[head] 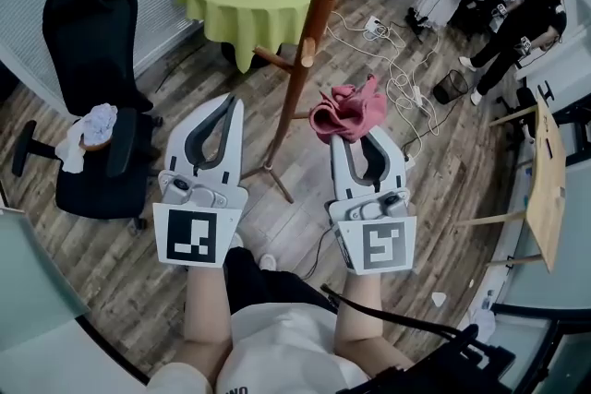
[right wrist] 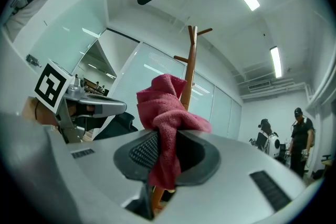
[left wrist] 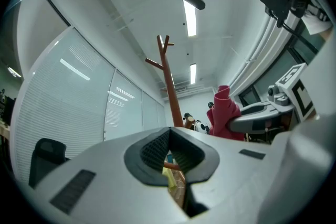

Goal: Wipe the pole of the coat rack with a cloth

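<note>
The approach is in hand: the right gripper (head: 360, 136), jaws pinching the pink cloth (head: 348, 111), hovers just beside the coat rack pole (head: 319, 14) at its 3 o'clock, while the left gripper (head: 231, 106), jaws pressed together on nothing, hangs at its 9 o'clock; the next move likely calls for pressing the cloth against the pole and sliding it along.

Nubbly terry cloth (right wrist: 168, 107); smooth, slightly glossy wooden pole (head: 320, 5); matt wood-plank floor (head: 111, 272).
</note>
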Demonstrator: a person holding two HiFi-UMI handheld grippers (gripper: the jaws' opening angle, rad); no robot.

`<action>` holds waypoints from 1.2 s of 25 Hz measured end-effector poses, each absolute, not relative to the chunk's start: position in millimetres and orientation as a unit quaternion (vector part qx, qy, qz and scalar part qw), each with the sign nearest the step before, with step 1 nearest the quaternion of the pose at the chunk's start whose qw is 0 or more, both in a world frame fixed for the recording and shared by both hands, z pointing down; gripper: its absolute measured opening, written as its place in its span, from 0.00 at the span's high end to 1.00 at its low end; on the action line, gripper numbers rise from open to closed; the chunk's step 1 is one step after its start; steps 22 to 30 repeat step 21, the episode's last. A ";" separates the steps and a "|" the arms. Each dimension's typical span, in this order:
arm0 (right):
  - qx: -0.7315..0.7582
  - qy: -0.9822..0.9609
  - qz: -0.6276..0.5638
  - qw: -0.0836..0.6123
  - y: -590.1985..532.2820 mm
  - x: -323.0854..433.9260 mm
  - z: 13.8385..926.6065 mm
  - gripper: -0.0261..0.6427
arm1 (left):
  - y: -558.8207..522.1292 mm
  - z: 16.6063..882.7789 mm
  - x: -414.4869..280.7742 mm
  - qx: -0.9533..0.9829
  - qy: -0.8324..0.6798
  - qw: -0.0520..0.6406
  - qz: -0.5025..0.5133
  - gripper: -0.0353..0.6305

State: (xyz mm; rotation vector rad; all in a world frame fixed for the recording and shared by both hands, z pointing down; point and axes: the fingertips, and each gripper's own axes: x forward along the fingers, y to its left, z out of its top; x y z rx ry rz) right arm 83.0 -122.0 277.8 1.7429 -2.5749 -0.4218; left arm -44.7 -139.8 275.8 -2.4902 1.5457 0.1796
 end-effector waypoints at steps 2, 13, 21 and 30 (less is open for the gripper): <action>0.555 -0.821 -0.136 0.001 -121.2 83.4 276.8 0.84 | -139.2 275.2 -43.4 -0.844 0.524 0.102 0.061 0.93; 0.554 -0.821 -0.140 0.003 -122.4 82.0 273.7 0.84 | -140.5 273.5 -42.1 -0.845 0.520 0.104 0.063 0.93; 0.554 -0.820 -0.141 0.006 -120.5 80.9 274.1 0.84 | -140.2 273.5 -45.3 -0.844 0.522 0.109 0.061 0.93; 0.554 -0.820 -0.141 0.006 -120.5 80.9 274.1 0.84 | -140.2 273.5 -45.3 -0.844 0.522 0.109 0.061 0.93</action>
